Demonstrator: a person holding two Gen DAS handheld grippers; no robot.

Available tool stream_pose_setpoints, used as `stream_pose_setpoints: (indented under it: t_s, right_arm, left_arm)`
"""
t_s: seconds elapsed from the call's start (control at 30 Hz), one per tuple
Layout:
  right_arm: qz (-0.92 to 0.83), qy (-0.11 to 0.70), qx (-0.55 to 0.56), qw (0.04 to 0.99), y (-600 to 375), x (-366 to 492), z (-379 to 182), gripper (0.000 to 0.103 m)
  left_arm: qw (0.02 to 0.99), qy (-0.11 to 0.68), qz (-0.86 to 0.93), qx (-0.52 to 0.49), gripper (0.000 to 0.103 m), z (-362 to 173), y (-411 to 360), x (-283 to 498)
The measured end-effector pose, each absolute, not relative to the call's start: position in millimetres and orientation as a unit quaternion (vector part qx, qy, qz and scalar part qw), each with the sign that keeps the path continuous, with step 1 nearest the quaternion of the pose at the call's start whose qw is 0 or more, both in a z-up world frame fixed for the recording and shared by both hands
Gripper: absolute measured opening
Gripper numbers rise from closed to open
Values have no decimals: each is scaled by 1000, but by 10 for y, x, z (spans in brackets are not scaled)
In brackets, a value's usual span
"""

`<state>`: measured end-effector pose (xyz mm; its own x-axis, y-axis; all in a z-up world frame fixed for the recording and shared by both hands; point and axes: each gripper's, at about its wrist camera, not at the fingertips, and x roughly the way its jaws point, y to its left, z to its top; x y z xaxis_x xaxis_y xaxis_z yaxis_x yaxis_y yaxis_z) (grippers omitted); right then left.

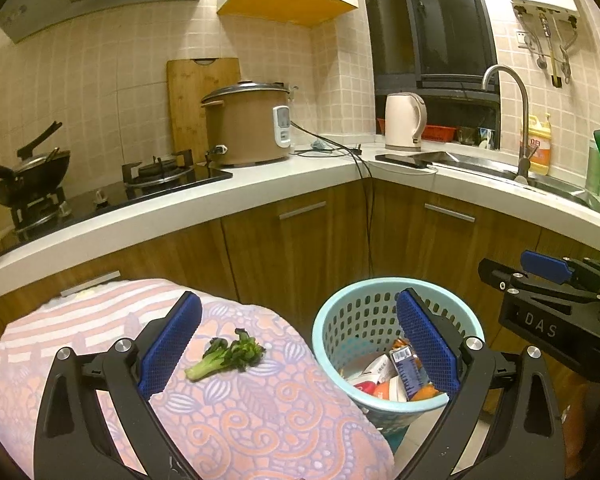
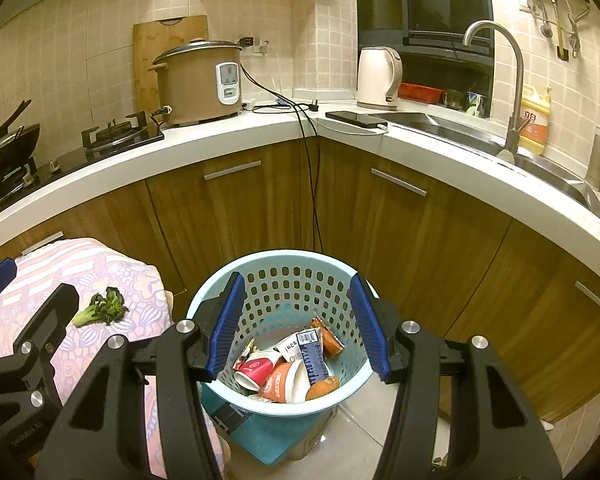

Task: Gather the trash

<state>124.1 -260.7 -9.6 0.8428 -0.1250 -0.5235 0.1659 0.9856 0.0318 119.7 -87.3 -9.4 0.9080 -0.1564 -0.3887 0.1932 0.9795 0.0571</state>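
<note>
A green vegetable scrap [image 1: 226, 354] lies on a pink patterned cloth [image 1: 228, 412] over a low surface. My left gripper [image 1: 296, 346] hangs open above it, the scrap just right of its left finger [image 1: 170, 344], nothing held. To the right stands a light blue perforated basket [image 1: 332, 320] with several wrappers and cups inside [image 1: 396, 376]. My right gripper [image 2: 296, 326] is open over the basket [image 2: 296, 268], empty, with the trash [image 2: 296, 364] seen between its fingers. The scrap [image 2: 102, 308] shows at the left in the right wrist view.
Wooden cabinets [image 2: 260, 204] and a white counter [image 2: 204, 148] curve behind. On the counter are a rice cooker [image 2: 198, 82], kettle [image 2: 378, 78], phone [image 2: 356, 119], stove with wok [image 1: 28, 176] and sink with tap [image 2: 512, 80]. A black cable [image 2: 314, 184] hangs down behind the basket.
</note>
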Motion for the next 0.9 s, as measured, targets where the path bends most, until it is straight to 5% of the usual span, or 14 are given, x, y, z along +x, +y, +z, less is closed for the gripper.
stream_pose_setpoints:
  t_s: [0.9]
  right_arm:
    - [-70,278,43,957,-2617,1260,-156,51]
  left_arm:
    - [972,216,-90,23,95,-146,-797,1299]
